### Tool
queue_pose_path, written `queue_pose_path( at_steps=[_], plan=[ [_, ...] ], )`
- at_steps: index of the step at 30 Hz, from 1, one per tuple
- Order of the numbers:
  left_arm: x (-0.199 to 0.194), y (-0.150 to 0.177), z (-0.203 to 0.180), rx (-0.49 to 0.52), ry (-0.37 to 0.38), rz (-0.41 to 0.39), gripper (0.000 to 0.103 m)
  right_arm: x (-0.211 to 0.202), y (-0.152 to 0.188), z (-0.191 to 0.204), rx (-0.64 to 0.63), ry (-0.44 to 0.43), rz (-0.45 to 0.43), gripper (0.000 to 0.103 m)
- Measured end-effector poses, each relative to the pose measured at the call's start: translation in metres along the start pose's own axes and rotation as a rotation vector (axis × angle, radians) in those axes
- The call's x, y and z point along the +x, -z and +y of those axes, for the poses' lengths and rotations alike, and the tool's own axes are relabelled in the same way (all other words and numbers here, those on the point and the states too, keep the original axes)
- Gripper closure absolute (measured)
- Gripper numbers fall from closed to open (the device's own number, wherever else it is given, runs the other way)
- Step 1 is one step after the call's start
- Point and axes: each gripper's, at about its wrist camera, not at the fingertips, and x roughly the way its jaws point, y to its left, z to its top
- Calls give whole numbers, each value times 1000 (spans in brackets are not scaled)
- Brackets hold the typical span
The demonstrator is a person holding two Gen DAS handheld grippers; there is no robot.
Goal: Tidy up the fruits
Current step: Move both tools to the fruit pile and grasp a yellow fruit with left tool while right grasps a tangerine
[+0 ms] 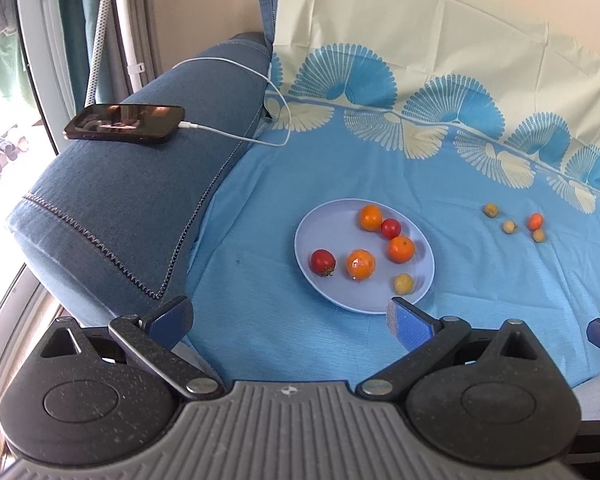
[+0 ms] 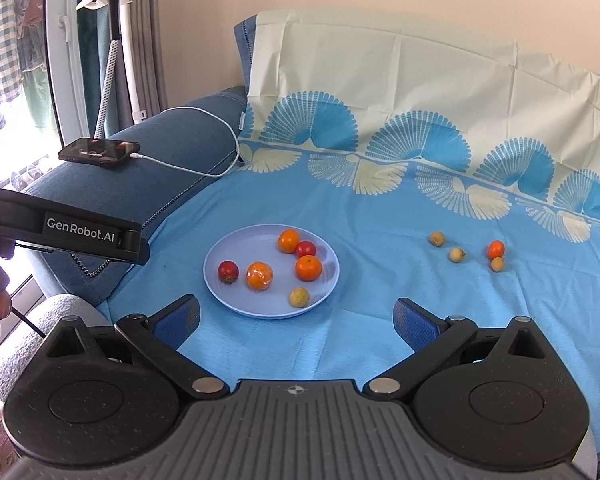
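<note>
The plate (image 2: pixel 236 300) looks like smooth, matt pale-blue plastic. Under it, the sheet (image 2: pixel 380 320) is thin cloth with a fine ribbed weave, creased where it hangs over the backrest. The sofa arm (image 1: pixel 112 200) is a coarser blue woven fabric with stitched trim. The tomatoes (image 2: pixel 228 271) are glossy and taut; one orange fruit (image 2: pixel 259 275) shines as if wrapped in film. The phone (image 1: pixel 125 123) has a mirror-glossy screen, and its cable (image 1: pixel 236 136) is smooth white plastic. The left gripper (image 1: pixel 290 320) and right gripper (image 2: pixel 296 320) are speckled matt black plastic with ribbed grey housings, metal pivot pins and textured blue pads (image 2: pixel 416 326) on the fingers.
</note>
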Motion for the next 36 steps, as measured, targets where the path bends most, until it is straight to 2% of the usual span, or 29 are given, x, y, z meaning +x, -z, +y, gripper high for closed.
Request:
queue_pose_path(
  at_steps=[5, 10, 15, 19, 23, 29, 36],
  plan=[
    [11, -12, -20, 31, 4, 8, 0, 7, 4, -22, 64, 37, -2, 1],
    [30, -32, -55, 59, 34, 38, 0, 17, 6, -63, 148, 117, -3, 1],
    [56, -58, -109, 113, 68, 34, 0, 32, 6, -117, 226, 235, -20, 1],
    [91, -82, -162, 144, 113, 50, 0, 58, 6, -170, 289, 326, -23, 1],
    [141, -105, -218, 156, 137, 82, 0, 100, -2, -225, 356, 394, -28, 1],
    [231, -130, -288, 158, 153, 144, 0, 184, -22, -299, 428, 426, -14, 1],
    [309, -138, -343, 222, 163, 166, 0, 284, -34, -342, 392, 425, 62, 1]
  ],
)
